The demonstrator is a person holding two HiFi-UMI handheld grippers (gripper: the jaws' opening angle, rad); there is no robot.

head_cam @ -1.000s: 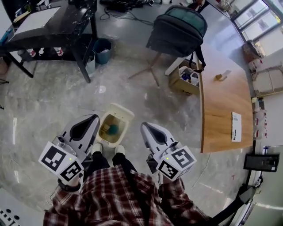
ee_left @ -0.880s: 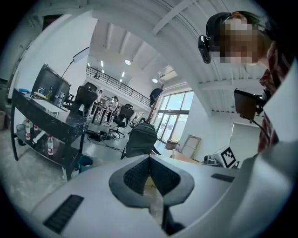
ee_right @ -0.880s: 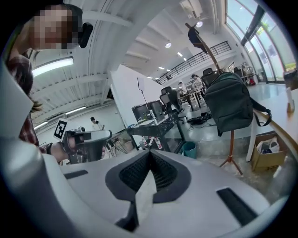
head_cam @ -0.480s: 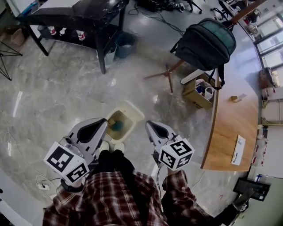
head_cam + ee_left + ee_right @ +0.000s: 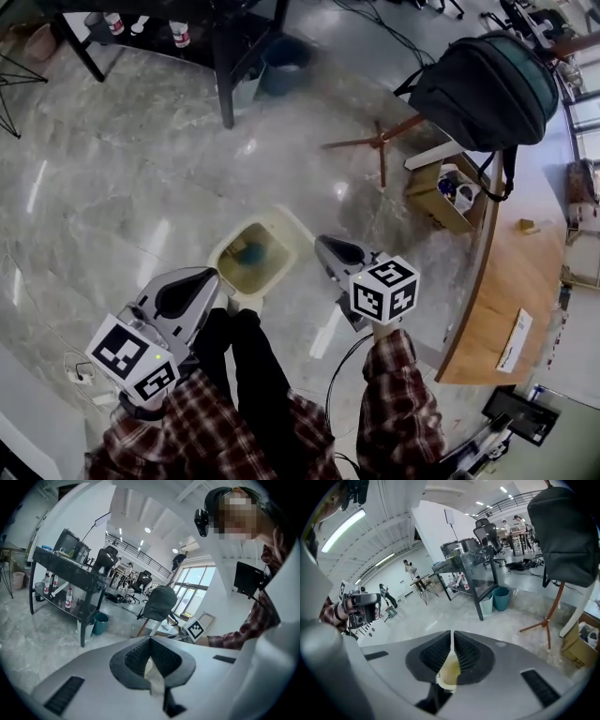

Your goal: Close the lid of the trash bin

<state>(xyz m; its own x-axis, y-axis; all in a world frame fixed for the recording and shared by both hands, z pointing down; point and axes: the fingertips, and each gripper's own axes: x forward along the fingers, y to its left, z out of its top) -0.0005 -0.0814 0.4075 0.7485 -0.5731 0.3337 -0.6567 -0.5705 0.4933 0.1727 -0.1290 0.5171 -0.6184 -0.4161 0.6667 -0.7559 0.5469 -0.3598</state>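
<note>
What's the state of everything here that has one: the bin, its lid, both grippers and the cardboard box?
trash bin: open, a teal object lying inside.
lid: raised, tilted back at the bin's far edge.
left gripper: jaws together, holding nothing.
right gripper: jaws together, holding nothing.
cardboard box: open at the top, items inside.

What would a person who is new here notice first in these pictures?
The cream trash bin stands open on the grey floor in the middle of the head view, with a blue thing inside. The left claw and the right claw, both shut and empty, flank it. At the upper right, a dark backpack hangs on a wooden stand.
</note>
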